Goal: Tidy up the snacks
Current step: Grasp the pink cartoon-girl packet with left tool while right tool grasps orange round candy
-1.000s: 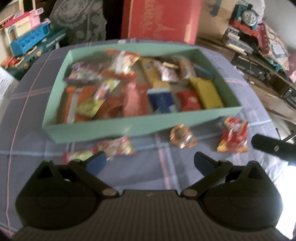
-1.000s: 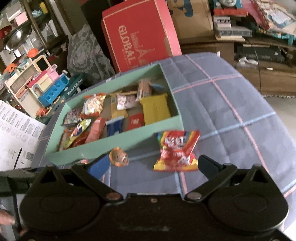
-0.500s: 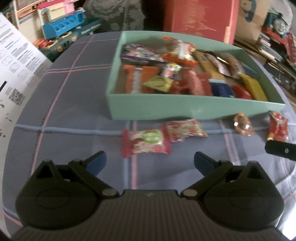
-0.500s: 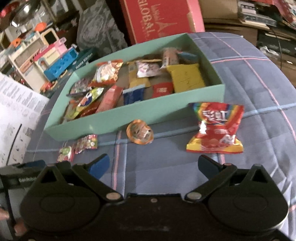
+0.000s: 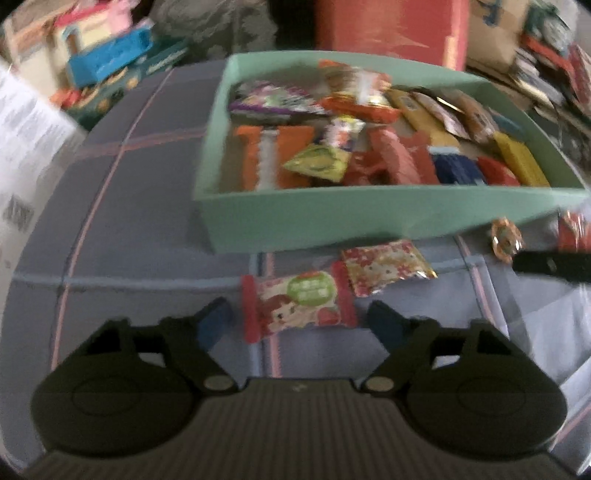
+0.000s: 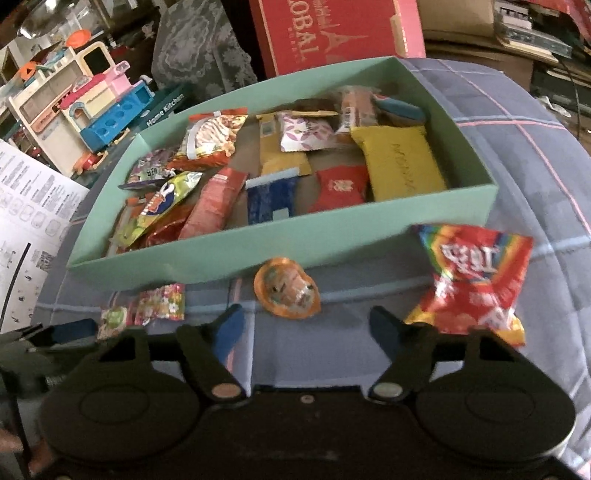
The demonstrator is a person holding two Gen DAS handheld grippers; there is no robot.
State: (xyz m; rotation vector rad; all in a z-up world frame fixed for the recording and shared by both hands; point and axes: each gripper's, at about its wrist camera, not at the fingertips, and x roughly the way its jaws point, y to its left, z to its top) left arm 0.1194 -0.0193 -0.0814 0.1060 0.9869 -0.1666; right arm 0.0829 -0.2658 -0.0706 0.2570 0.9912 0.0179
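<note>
Snack packets lie loose on a blue plaid worktop (image 5: 122,236), in front of a mint-green box (image 5: 332,218) already crowded with wrapped snacks.

Nearest the left wrist camera, the left gripper (image 5: 299,319) points steeply down. Its jaws are closing, and a pink strawberry candy packet (image 5: 299,302) lies flat between the blue fingertips (image 5: 216,319), though neither pad presses on it. Just beyond, touching its far corner, lies a red floral candy packet (image 5: 384,267), close under the box's near wall.

The right gripper (image 6: 304,328) also tilts steeply down, jaws closing. An orange round jelly cup (image 6: 286,293) sits just ahead of the gap between its tips, untouched. A red rainbow candy bag (image 6: 476,280) lies just outside the right fingertip, its lower edge partly behind it.

Open cloth stretches left of the strawberry packet and between the two grippers; the box wall closes off the far side.

Farther back stand a red cardboard carton (image 6: 332,33), a toy kitchen set (image 6: 74,103) and a printed paper sheet (image 6: 26,206) at left.
</note>
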